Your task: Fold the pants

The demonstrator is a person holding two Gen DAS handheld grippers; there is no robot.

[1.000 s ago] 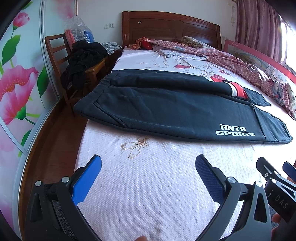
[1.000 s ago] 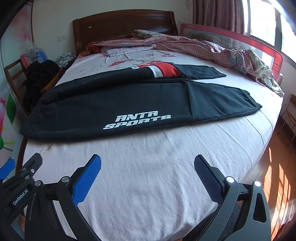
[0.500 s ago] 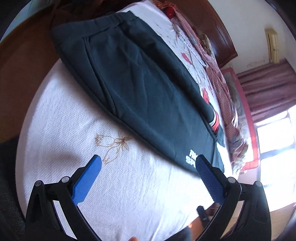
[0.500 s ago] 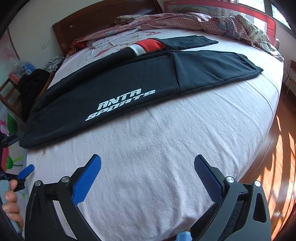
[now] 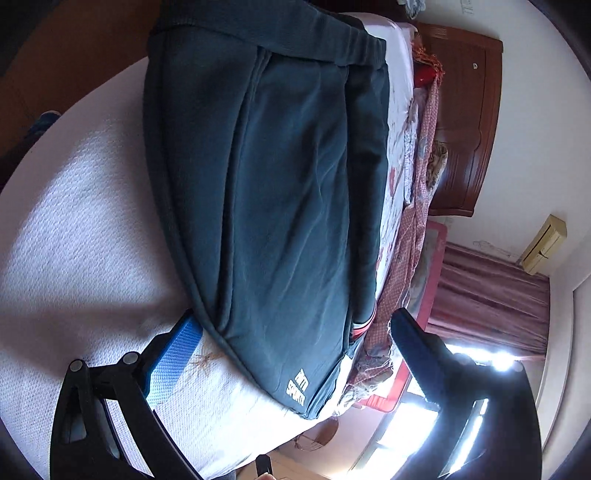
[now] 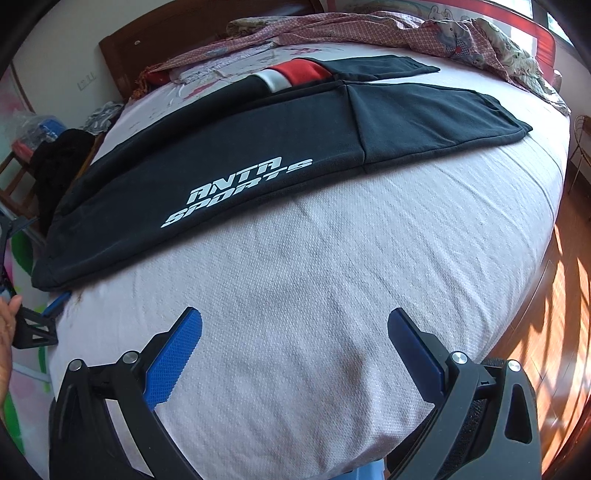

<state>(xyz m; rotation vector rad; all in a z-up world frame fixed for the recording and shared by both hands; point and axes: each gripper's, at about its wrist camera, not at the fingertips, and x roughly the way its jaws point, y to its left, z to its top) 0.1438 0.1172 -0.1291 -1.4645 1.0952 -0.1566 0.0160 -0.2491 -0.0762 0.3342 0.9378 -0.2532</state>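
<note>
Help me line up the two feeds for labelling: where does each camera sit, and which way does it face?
Left wrist: on the left gripper, rolled sideways near the waistband end, looking along the dark cotton pants with white lettering; both open blue-padded fingers show.
Right wrist: on the right gripper, level over the pale textured bedspread, facing the pants' long side and the wooden headboard; open fingers, plus a hand at the left edge.
Shared: pants, bedspread, headboard.

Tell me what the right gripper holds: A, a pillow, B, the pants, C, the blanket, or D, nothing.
D: the right gripper has its fingers spread over bare sheet, short of the pants.
</note>
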